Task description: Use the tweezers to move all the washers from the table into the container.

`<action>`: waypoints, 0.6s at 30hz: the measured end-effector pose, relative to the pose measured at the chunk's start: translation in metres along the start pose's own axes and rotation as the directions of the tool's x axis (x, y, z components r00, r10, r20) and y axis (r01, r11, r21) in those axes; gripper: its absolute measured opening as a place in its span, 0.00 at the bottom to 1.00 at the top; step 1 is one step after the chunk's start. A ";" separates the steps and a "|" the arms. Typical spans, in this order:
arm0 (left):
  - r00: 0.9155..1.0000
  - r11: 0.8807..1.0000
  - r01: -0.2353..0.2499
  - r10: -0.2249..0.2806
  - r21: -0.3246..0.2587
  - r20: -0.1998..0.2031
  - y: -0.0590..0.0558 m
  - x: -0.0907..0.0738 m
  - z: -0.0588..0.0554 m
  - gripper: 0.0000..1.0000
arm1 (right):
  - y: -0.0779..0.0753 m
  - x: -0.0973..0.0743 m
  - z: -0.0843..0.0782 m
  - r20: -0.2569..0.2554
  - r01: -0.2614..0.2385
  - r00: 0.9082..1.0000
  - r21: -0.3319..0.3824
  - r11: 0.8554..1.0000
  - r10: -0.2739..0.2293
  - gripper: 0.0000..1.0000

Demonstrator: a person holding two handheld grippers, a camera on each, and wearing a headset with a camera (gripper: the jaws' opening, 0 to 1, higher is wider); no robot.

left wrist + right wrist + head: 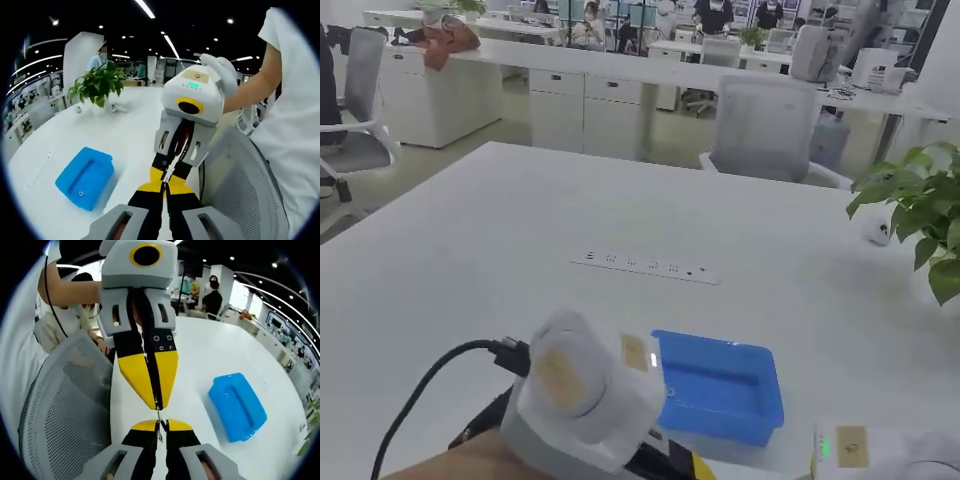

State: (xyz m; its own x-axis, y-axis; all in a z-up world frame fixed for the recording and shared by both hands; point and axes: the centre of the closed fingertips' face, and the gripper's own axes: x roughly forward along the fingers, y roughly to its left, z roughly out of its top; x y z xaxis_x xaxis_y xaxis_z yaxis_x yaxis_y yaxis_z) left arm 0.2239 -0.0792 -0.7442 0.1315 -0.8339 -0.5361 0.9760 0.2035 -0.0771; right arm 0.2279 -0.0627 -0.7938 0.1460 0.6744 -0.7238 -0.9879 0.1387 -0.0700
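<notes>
your left gripper (158, 401) and right gripper (159, 430) sit tip to tip over the edge of the white table (520, 230), noses pointing at each other. both jaw pairs are together.

in the right gripper view a metal sliver (158, 416) (looks like the tweezers, too thin to be sure) runs from the left tips down between the right tips. the right jaws are pinched on it. i can't tell whether the left jaws grip it too or just touch it.

the blue container (715, 415) is on the table, apart from both sets of tips. it's off to the right of the right jaws in that gripper's view, and off to the left of the left jaws in the left gripper view.

one small ring-like speck (81, 193) lies in a corner of the container, too small to call a washer.

a mesh chair back (60, 405) is just beside the jaws, on the side away from the container. a plant (97, 82) stands well beyond the container.
</notes>
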 end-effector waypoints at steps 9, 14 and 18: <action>0.990 0.992 -0.076 0.087 0.097 -0.114 0.021 0.014 -0.020 0.00 | -0.017 0.010 -0.019 -0.100 0.058 0.993 -0.081 0.995 -0.066 0.01; 0.984 0.991 -0.087 0.102 0.106 -0.149 0.025 0.019 -0.033 0.00 | -0.027 0.014 -0.019 -0.056 0.105 0.993 0.028 0.994 -0.103 0.01; 0.977 0.987 -0.124 0.139 0.099 -0.159 0.031 0.017 -0.039 0.00 | -0.031 0.015 -0.018 -0.042 0.112 0.993 0.020 0.993 -0.111 0.01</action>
State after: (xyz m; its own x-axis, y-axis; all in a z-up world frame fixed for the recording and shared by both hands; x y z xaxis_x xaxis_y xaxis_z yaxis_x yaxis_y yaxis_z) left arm 0.2495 -0.0672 -0.7879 0.2361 -0.7051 -0.6687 0.9646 0.2534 0.0735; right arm 0.2597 -0.0700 -0.8149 0.2527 0.6239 -0.7396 -0.9640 0.2282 -0.1368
